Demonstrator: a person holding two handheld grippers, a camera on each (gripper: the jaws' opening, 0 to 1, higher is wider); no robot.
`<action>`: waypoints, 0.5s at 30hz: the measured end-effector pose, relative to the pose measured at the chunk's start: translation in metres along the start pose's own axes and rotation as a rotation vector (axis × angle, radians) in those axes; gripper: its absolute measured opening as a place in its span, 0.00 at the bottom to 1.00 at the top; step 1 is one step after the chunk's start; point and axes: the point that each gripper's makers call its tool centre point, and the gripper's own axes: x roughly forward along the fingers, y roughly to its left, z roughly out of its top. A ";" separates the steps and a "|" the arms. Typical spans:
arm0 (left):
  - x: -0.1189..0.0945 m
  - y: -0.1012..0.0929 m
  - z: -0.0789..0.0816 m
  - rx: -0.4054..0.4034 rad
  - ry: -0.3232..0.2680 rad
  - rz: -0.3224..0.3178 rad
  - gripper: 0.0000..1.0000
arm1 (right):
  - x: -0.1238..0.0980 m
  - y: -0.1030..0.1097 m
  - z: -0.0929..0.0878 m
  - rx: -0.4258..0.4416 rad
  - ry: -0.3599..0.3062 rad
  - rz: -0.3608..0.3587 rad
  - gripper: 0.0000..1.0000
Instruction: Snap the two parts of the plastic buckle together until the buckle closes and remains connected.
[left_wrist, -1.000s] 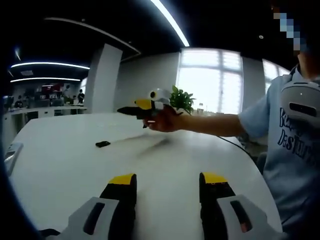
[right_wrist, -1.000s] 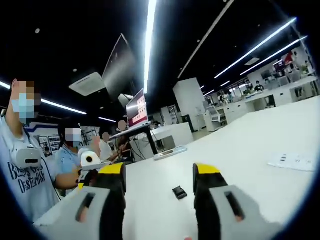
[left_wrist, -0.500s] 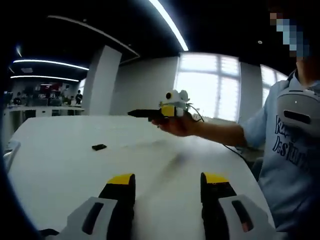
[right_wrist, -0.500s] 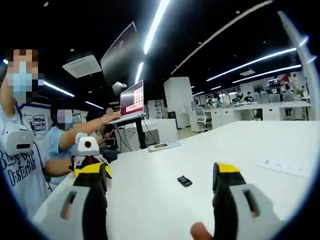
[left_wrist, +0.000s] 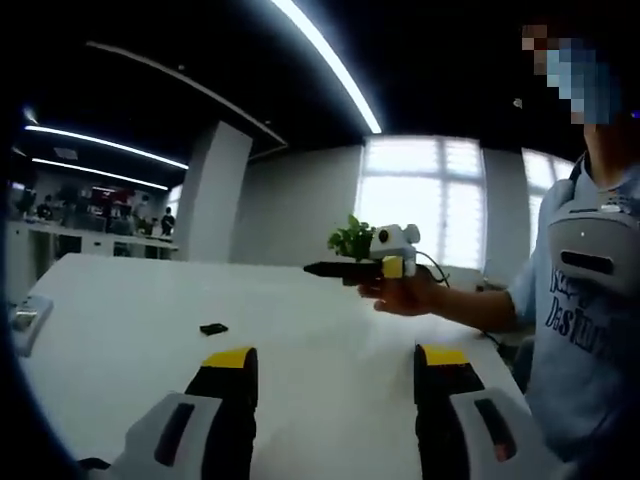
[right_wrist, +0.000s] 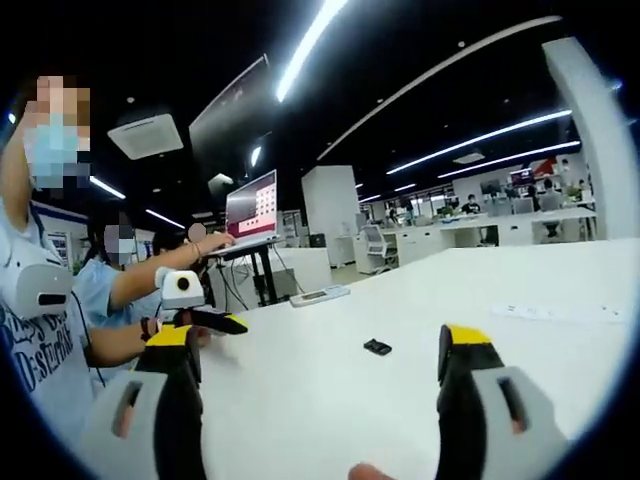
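**Hand-held grippers aloft, buckle on the desk**

Left hand-held gripper (left_wrist: 335, 372) hangs above the white desk (left_wrist: 120, 300) with its yellow-tipped jaws wide apart and nothing between them. The small dark buckle (left_wrist: 213, 328) lies flat on the desk, ahead of this gripper and off toward its left jaw, well apart from it. Right hand-held gripper (right_wrist: 330, 352) is likewise spread wide and empty; in its view the buckle (right_wrist: 377, 347) rests on the desk between the two jaws, farther out, untouched. A potted plant (left_wrist: 352, 238) stands near the window.
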 end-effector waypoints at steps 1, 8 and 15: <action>0.000 0.000 0.002 -0.002 -0.010 0.002 0.66 | -0.003 0.001 0.001 0.003 -0.012 -0.007 1.00; -0.001 0.010 0.008 -0.006 -0.048 0.045 0.74 | -0.020 0.003 -0.009 0.050 -0.062 -0.059 1.00; -0.003 0.016 0.010 0.020 -0.060 0.085 0.81 | -0.021 0.015 -0.021 -0.036 0.009 -0.080 1.00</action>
